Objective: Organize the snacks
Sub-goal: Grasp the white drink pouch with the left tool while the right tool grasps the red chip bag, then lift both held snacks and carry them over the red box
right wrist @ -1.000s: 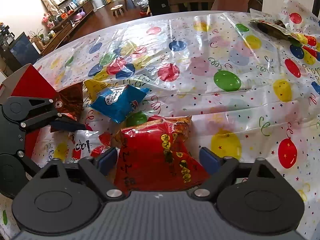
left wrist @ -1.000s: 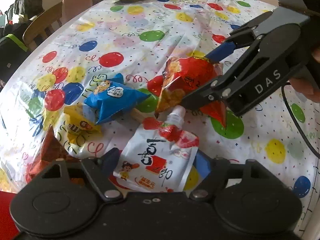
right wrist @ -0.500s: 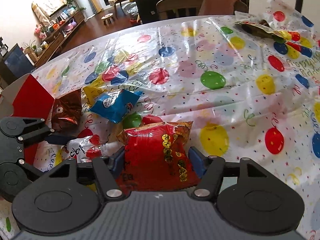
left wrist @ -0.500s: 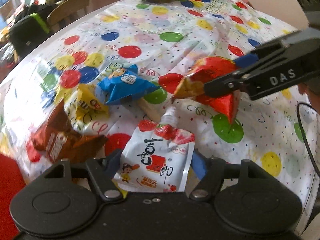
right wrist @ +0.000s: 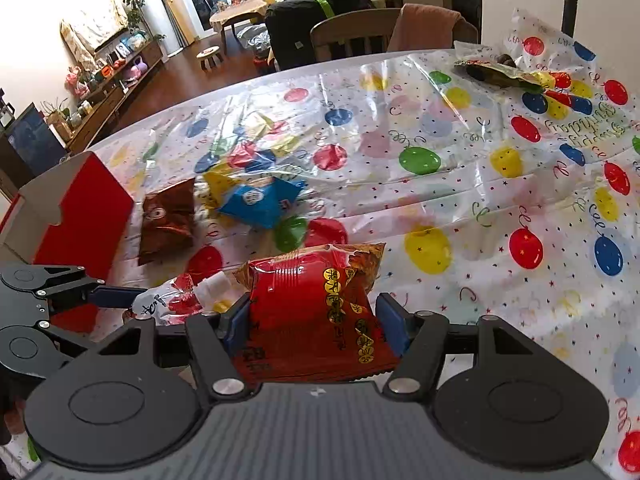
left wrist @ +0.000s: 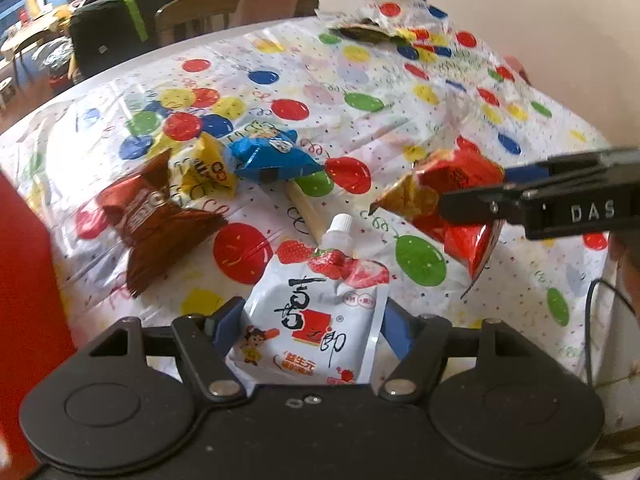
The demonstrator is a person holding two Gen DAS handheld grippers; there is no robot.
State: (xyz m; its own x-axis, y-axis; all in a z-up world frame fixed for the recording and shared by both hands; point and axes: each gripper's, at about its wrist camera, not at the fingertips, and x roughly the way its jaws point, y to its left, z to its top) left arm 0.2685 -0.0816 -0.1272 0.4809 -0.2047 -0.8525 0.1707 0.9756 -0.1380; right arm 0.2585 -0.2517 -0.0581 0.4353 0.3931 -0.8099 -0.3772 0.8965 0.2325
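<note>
Clamping a white spouted drink pouch with strawberry print (left wrist: 316, 320) between its blue pads, the left gripper (left wrist: 308, 332) holds it above the balloon-patterned plastic tablecloth (left wrist: 360, 80); the pouch's bottom edge is hidden behind the gripper body. The right gripper (right wrist: 316, 320) is likewise closed on a shiny red crinkled snack bag with yellow characters (right wrist: 320, 304), whose lower end is cut off by the gripper. Lying on the cloth beyond are a brown foil packet (left wrist: 156, 216), a small yellow packet (left wrist: 204, 168) partly tucked behind it, and a blue packet (left wrist: 272, 156) resting over a pale stick (left wrist: 306, 212) whose upper end is covered. A red cardboard box (right wrist: 80, 216) stands at the left edge, only partly visible. Far back lies a dark flat wrapper (right wrist: 496, 72), too blurred to read.
</note>
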